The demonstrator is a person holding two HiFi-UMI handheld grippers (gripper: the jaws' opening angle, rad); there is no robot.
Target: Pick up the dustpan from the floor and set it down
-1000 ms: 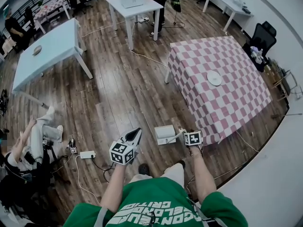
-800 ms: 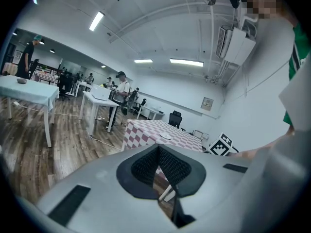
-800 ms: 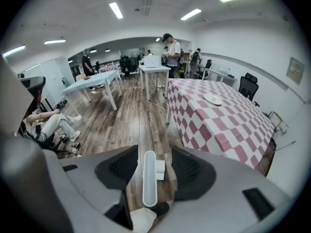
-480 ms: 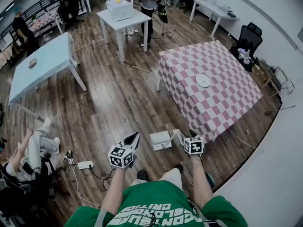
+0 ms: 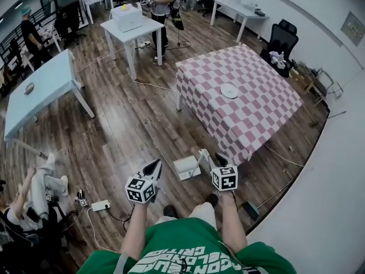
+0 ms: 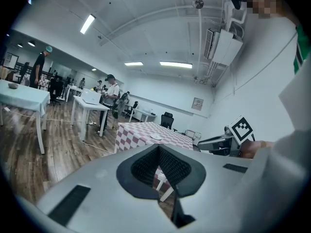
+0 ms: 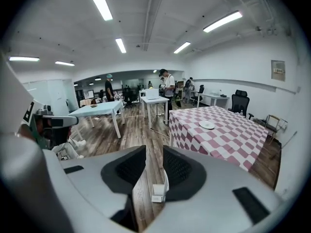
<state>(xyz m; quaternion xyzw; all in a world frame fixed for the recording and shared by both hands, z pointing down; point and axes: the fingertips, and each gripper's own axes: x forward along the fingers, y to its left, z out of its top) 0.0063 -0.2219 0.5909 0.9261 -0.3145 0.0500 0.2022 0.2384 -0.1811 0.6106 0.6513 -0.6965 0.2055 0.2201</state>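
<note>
The white dustpan (image 5: 187, 167) stands on the wood floor in front of my feet, its slim handle rising toward my right gripper (image 5: 212, 158). In the right gripper view the handle runs along the right pad, with the pan (image 7: 158, 192) low between the jaws. The right gripper (image 7: 148, 152) is closing, and bare floor still shows between the left pad and the handle. My left gripper (image 5: 155, 164) hangs beside it to the left, its tips (image 6: 158, 149) together on nothing.
A table under a pink checked cloth (image 5: 251, 113) with a white plate (image 5: 229, 90) stands just ahead to the right. A pale blue table (image 5: 40, 90) and a white table (image 5: 134, 27) stand further off. A person sits on the floor (image 5: 34, 187) near a power strip (image 5: 100, 205).
My right gripper has risen and tilted, staying by the dustpan's handle. The left gripper moved up a little. The head view has swung, so the tables sit further left.
</note>
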